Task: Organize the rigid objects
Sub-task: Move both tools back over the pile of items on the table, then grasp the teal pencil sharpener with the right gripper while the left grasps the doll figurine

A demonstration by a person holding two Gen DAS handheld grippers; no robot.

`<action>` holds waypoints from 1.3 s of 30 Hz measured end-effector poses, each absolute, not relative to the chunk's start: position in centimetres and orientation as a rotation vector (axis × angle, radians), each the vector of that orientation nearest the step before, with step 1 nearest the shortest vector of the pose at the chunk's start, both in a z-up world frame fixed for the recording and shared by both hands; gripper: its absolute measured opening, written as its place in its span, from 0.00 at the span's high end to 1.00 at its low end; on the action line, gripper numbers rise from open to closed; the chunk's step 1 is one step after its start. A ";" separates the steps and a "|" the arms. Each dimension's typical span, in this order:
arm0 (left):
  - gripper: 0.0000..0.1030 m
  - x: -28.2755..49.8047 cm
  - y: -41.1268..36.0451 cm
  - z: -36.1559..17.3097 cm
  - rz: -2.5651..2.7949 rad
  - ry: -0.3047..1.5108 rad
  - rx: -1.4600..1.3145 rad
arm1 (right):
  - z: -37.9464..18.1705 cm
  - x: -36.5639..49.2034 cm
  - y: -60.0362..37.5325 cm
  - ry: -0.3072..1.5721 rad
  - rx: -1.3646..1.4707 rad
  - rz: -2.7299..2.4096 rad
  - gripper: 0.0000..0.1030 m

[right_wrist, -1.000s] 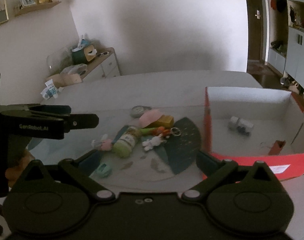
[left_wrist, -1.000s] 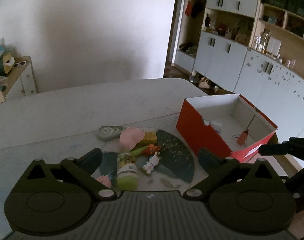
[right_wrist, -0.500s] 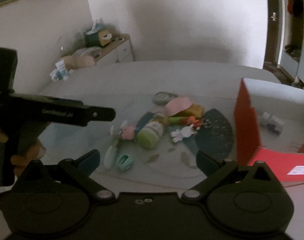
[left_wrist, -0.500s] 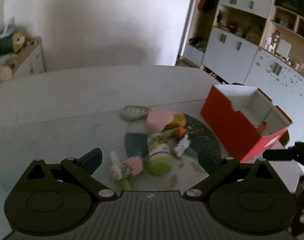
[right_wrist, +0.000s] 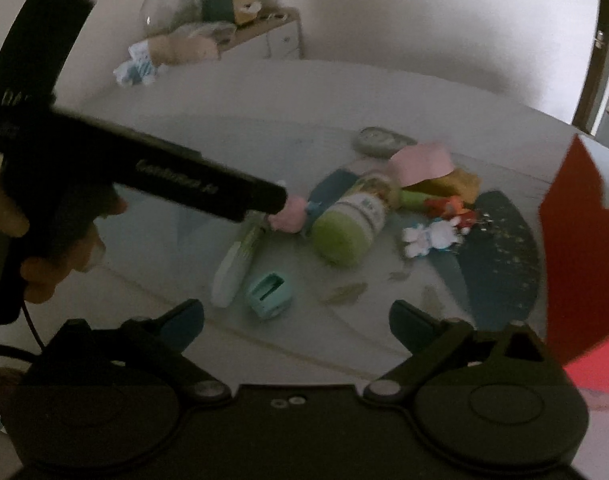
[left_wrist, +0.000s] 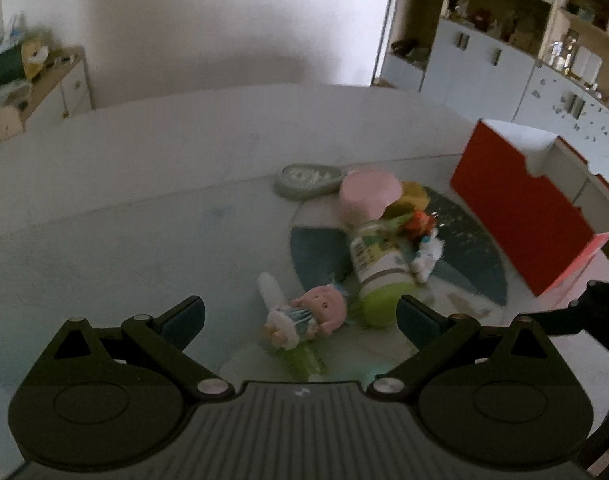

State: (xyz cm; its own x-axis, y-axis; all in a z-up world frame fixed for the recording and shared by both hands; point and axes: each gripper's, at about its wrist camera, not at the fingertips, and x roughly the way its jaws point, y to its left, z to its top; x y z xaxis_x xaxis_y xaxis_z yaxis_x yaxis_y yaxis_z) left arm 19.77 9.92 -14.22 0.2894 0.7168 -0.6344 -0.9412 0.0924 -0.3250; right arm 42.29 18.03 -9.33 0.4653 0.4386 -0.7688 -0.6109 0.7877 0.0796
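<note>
A pile of small toys lies on the table mat [left_wrist: 476, 248]. In the left wrist view a pink-headed doll [left_wrist: 304, 316] lies between the wide-apart fingers of my left gripper [left_wrist: 300, 316], which is open. Just past the doll are a green-capped bottle [left_wrist: 380, 268] on its side, a white figure [left_wrist: 424, 256], a pink cup [left_wrist: 368, 196] and a grey oval case [left_wrist: 308, 178]. My right gripper [right_wrist: 298, 320] is open above a teal block [right_wrist: 268, 294] and a white-green tube [right_wrist: 236, 268]. The left gripper's body [right_wrist: 208, 188] partly hides the doll [right_wrist: 288, 212].
The open red box [left_wrist: 524, 212] stands at the right of the pile, its red wall [right_wrist: 576, 240] close to my right gripper. A person's hand [right_wrist: 56, 256] holds the left gripper. A side cabinet [left_wrist: 64, 84] and wall shelves [left_wrist: 504, 40] stand beyond the table.
Both grippers have swung left and closer to the toy pile. The left gripper has come down around the pink doll, and the red box has slid to the right edge of both views.
</note>
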 end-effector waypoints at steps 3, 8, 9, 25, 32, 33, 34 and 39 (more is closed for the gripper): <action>0.00 19.4 10.7 -15.1 1.262 0.346 -0.823 | -10.2 42.6 19.0 0.887 -0.243 0.678 0.08; 0.00 19.6 11.4 -16.1 1.244 0.350 -0.836 | -11.3 43.5 20.1 0.917 -0.271 0.698 0.15; 0.00 19.6 11.5 -16.2 1.243 0.352 -0.833 | -11.4 43.6 20.2 0.918 -0.274 0.701 0.16; 0.09 19.7 12.4 -17.3 1.231 0.337 -0.857 | -12.0 44.0 21.7 0.908 -0.335 0.726 0.38; 0.21 20.1 12.6 -17.3 1.249 0.344 -0.858 | -12.0 43.6 22.1 0.912 -0.355 0.732 0.52; 0.25 20.1 12.7 -17.3 1.249 0.347 -0.858 | -12.0 43.5 22.1 0.912 -0.357 0.733 0.55; 0.27 20.2 12.7 -17.3 1.241 0.347 -0.860 | -12.0 43.6 22.1 0.912 -0.359 0.734 0.56; 0.42 20.6 12.7 -17.2 1.223 0.350 -0.863 | -11.8 43.4 22.0 0.908 -0.358 0.732 0.66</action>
